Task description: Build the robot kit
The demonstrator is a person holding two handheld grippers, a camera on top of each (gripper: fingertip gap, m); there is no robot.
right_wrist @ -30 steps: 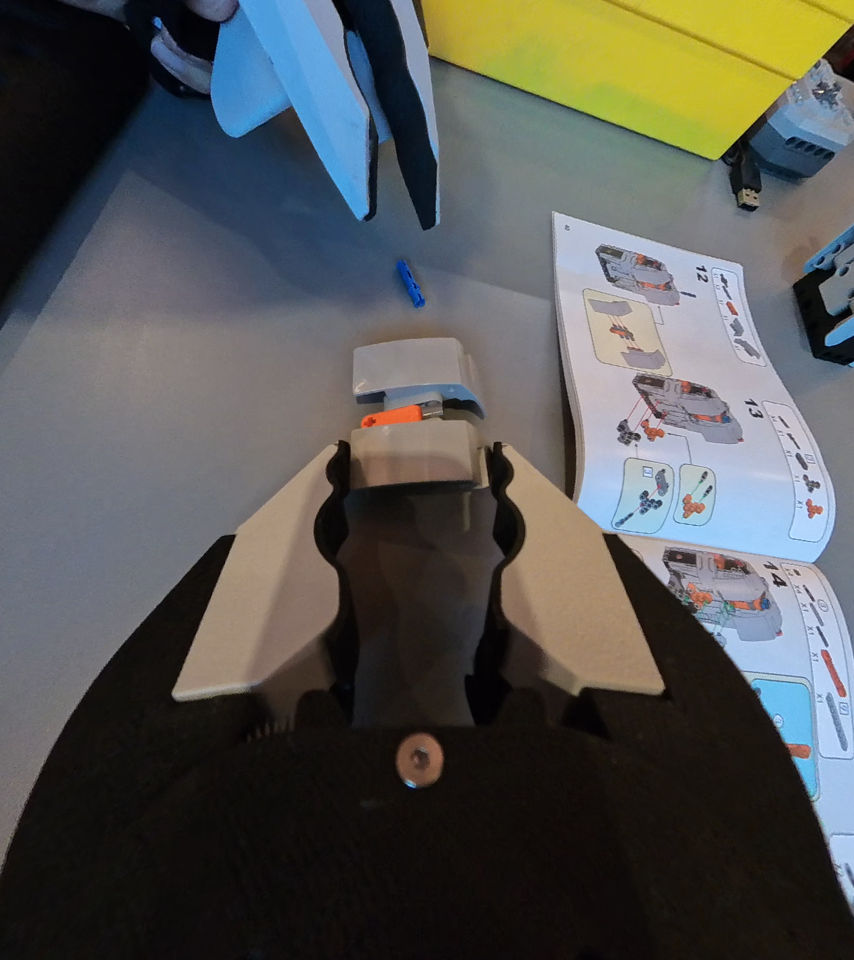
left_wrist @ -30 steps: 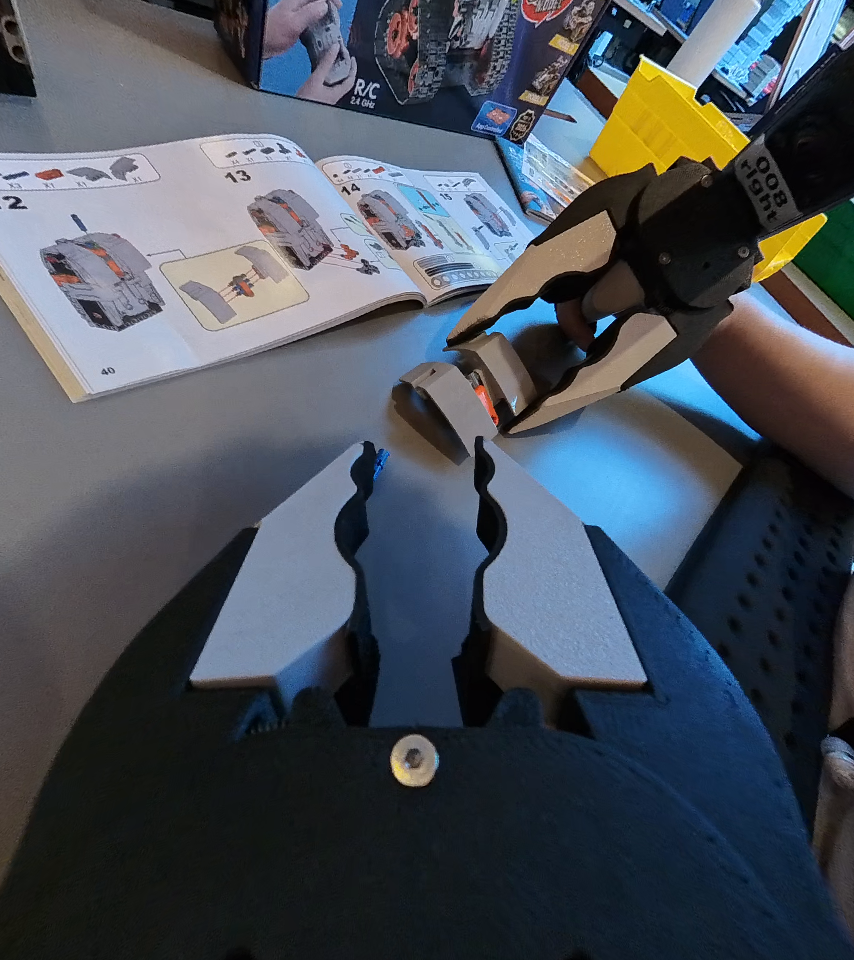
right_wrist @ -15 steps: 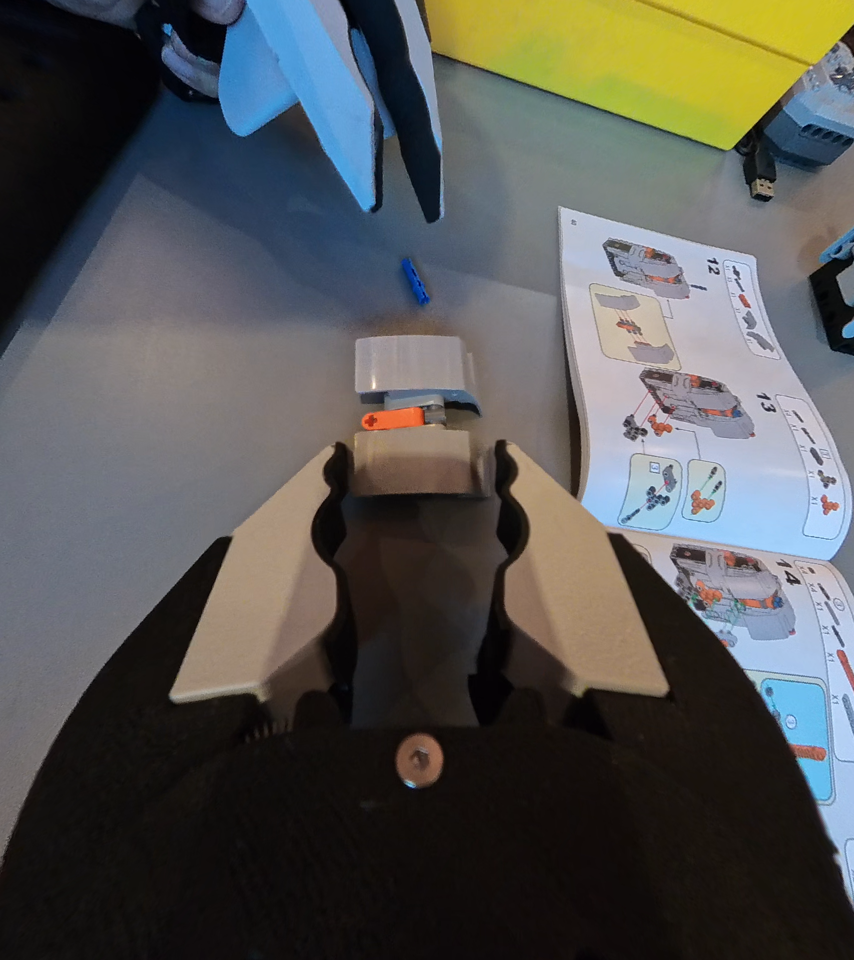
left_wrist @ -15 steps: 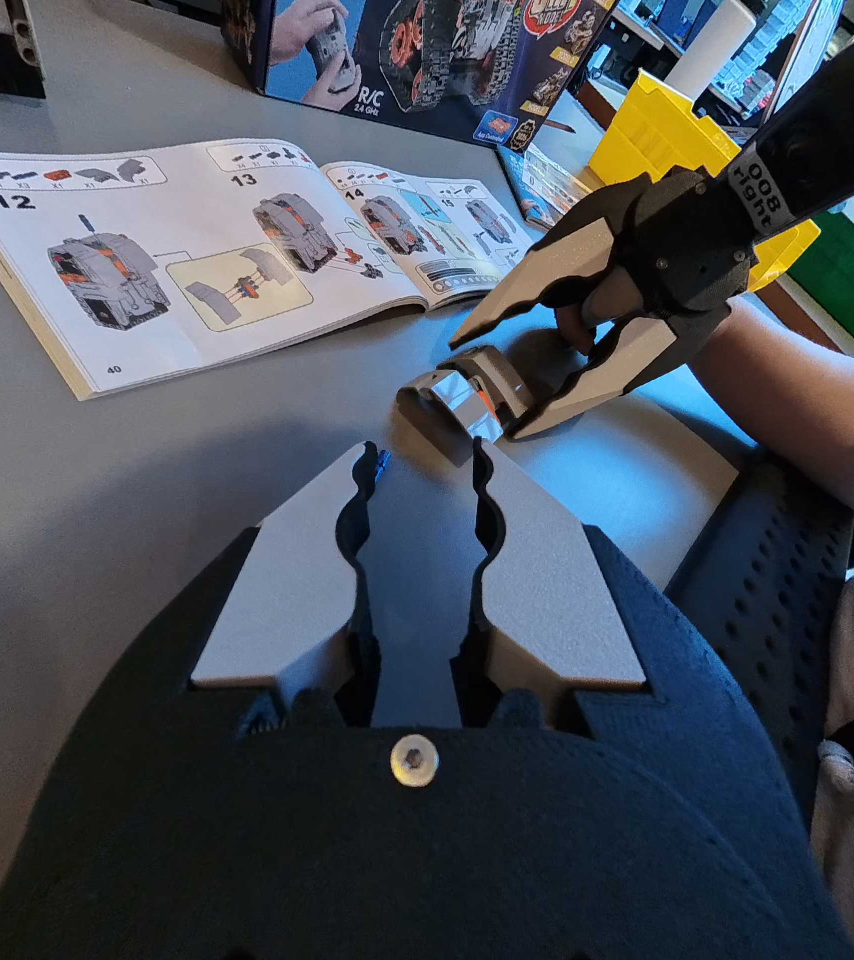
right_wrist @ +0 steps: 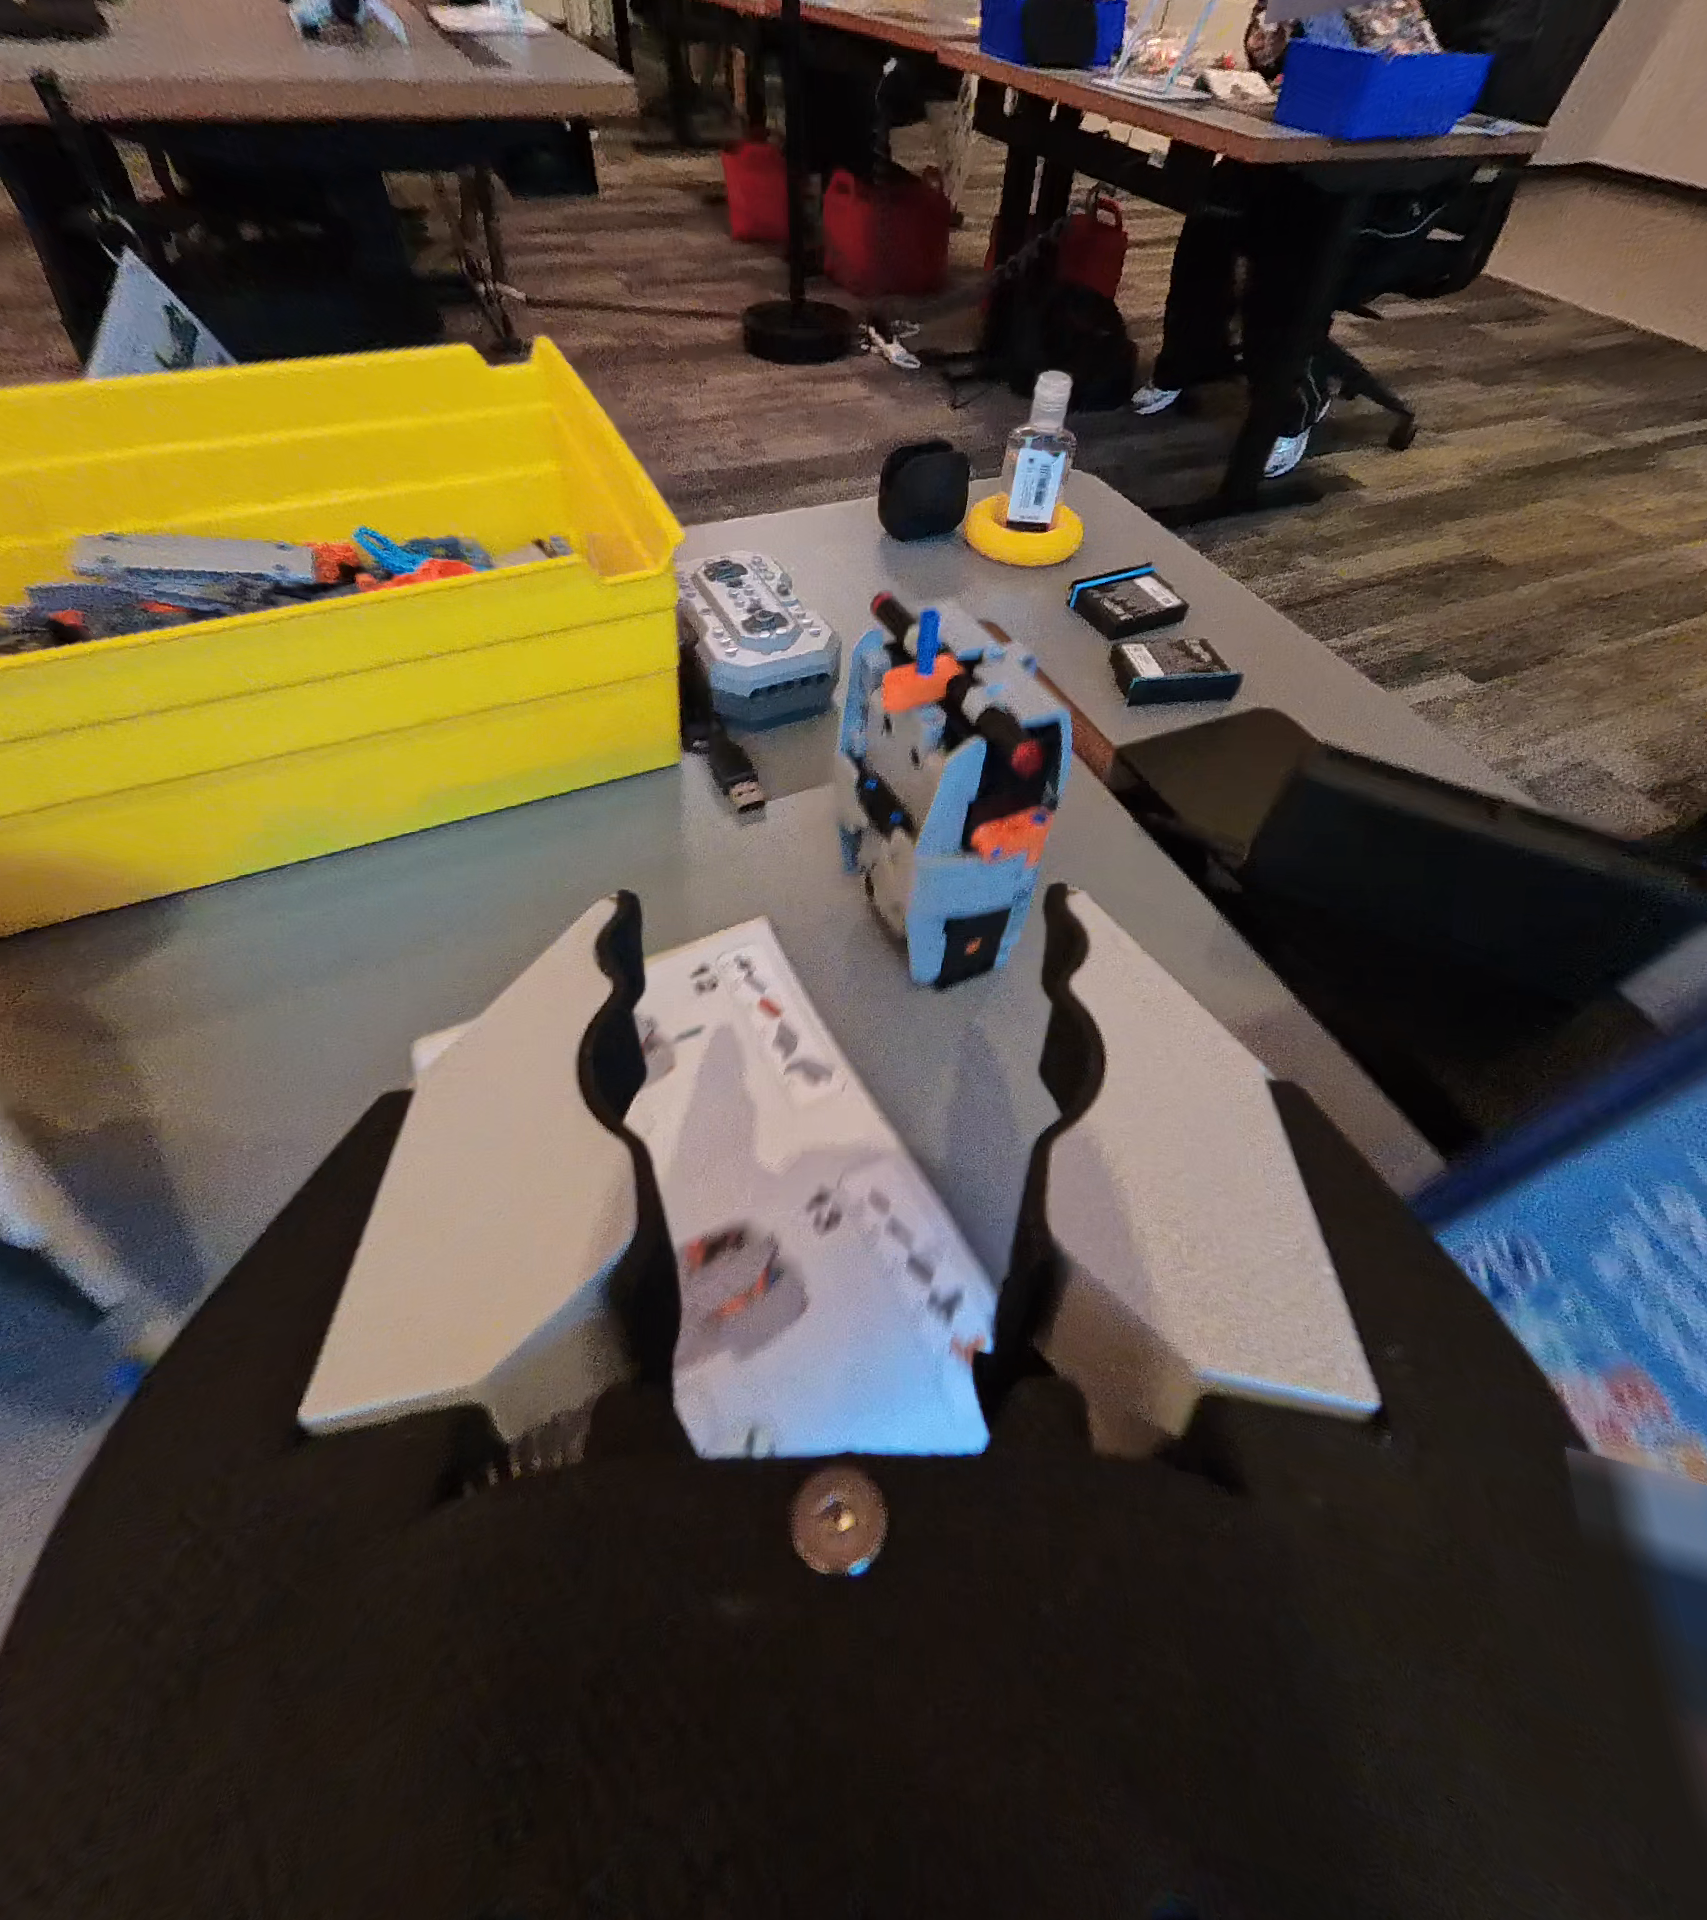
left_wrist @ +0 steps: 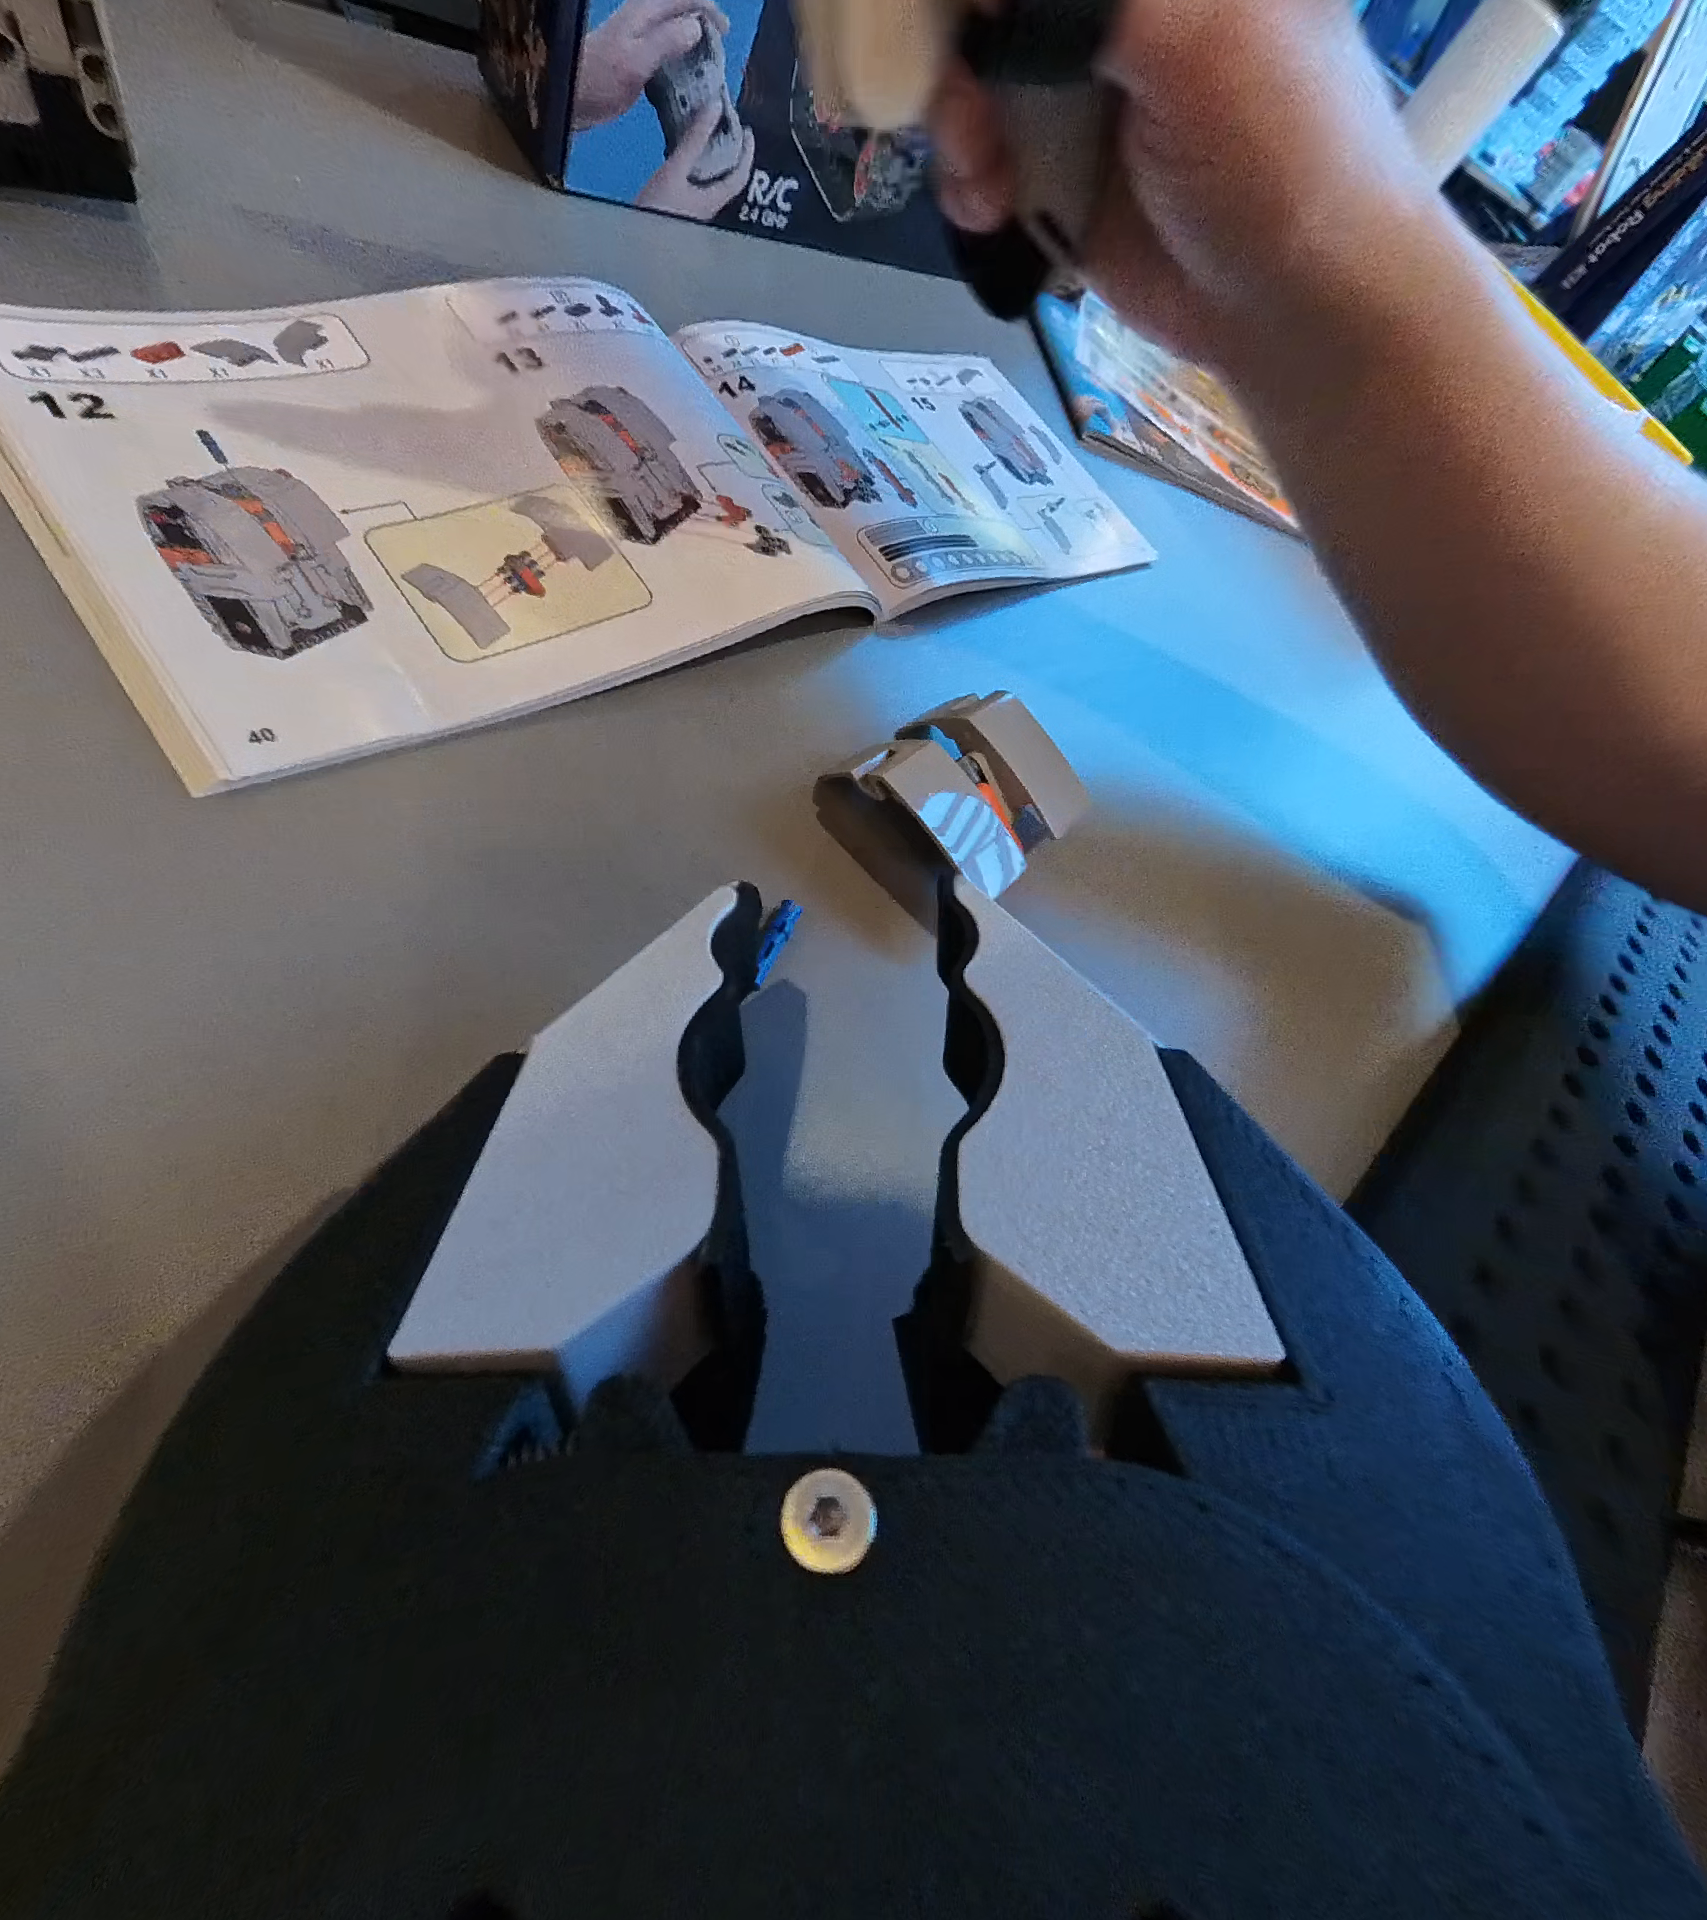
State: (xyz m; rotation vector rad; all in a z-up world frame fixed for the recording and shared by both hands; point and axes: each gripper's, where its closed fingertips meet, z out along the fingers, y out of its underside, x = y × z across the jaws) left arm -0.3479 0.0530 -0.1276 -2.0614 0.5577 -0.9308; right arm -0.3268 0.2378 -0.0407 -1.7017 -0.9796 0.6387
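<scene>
The small pin point(left_wrist: 776, 928) lies just left of the brick assembly point(left_wrist: 948, 805); the instruction booklet point(left_wrist: 475, 499) lies behind it.

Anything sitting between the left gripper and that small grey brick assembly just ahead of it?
Nothing visible blocks it. The left gripper is open, and the grey brick assembly lies on the table just past its right fingertip. A small blue pin lies by the left fingertip, off to the side.

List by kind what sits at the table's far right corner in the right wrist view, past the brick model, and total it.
Clear bottle: 1
Yellow ring: 1
Round black case: 1
Flat black packs: 2
Total: 5
</scene>
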